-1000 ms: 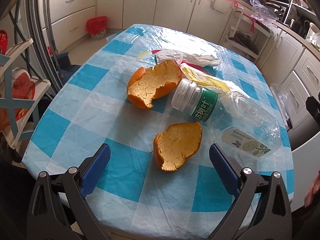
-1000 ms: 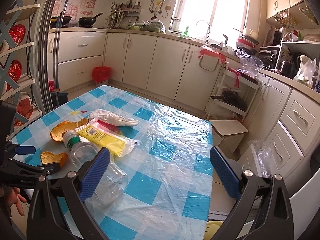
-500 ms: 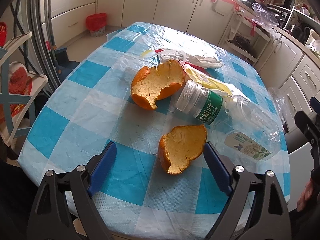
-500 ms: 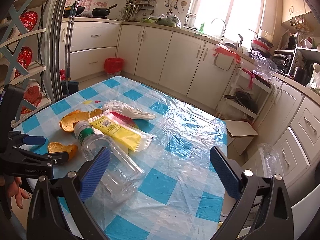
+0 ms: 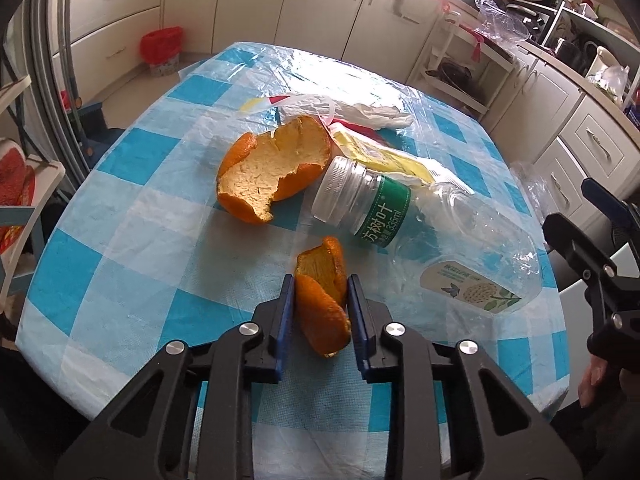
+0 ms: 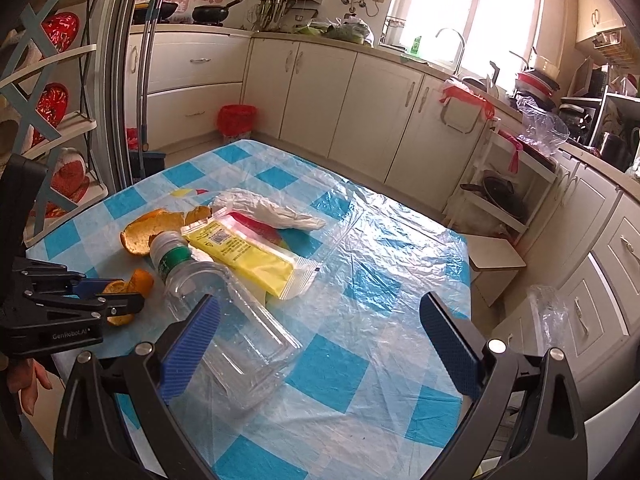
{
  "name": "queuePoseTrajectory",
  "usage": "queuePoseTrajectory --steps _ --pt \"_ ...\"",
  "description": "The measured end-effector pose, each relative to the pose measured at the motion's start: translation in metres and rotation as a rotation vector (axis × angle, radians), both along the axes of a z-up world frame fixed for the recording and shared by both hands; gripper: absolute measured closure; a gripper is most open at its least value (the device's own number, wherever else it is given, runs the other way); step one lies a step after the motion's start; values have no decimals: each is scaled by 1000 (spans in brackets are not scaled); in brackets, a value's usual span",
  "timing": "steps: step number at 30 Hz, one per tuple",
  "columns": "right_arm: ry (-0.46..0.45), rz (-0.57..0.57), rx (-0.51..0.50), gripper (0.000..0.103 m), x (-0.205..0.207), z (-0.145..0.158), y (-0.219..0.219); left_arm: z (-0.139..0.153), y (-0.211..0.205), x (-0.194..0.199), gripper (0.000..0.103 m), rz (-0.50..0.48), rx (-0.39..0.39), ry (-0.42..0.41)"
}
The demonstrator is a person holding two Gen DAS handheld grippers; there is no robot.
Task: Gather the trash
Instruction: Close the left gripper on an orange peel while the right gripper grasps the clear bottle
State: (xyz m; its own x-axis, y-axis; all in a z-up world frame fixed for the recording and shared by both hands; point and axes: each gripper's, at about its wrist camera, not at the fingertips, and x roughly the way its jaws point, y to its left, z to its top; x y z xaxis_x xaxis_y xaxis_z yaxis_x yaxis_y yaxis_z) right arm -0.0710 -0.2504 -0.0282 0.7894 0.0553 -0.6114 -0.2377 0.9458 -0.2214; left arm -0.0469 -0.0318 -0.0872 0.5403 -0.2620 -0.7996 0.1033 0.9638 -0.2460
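A small orange peel (image 5: pixel 320 320) is folded upright between the blue pads of my left gripper (image 5: pixel 320 282), whose jaws are closing and press on it from both sides, low over the checked tablecloth (image 5: pixel 132 240). Behind it lie a larger orange peel (image 5: pixel 272 172), a clear plastic bottle (image 5: pixel 420 224) with a green label, a yellow packet (image 6: pixel 248 256) and a crumpled white plastic bag (image 6: pixel 272 208). My right gripper (image 6: pixel 319 304) stands open above the bottle's (image 6: pixel 224 300) base, holding nothing. In the right wrist view the left gripper (image 6: pixel 120 296) shows at the left.
A red-lined bin (image 6: pixel 236 120) stands on the floor by the cream cabinets (image 6: pixel 360 112) beyond the table. A shelf rack (image 6: pixel 48 128) is off the table's left side, and a small stool (image 6: pixel 496 256) and a wire rack (image 6: pixel 504 184) stand off its right.
The left gripper's jaws closed in from wide open and now squeeze the small orange peel, folding it up on edge. The right gripper drifted slightly lower over the bottle.
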Motion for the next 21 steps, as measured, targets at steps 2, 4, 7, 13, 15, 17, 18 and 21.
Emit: queuePoseTrajectory --steps 2,4,7,13,15,17,18,21 --pt "17 14 12 7 4 -2 2 2 -1 1 82 -21 2 4" --pt "40 33 24 7 8 -6 5 3 -1 2 83 -31 -2 7" --pt "95 73 55 7 16 -15 10 5 1 5 83 -38 4 2" --pt "204 156 128 7 28 -32 21 2 9 14 83 -29 6 13" --pt "235 185 140 7 29 -37 25 1 11 15 83 -28 7 11" --pt "256 215 153 9 28 -39 29 1 11 17 83 -28 7 9" --pt "264 230 156 15 28 -40 32 1 11 18 83 -28 6 9" --pt "290 265 158 39 24 -42 36 1 11 19 83 -26 2 8"
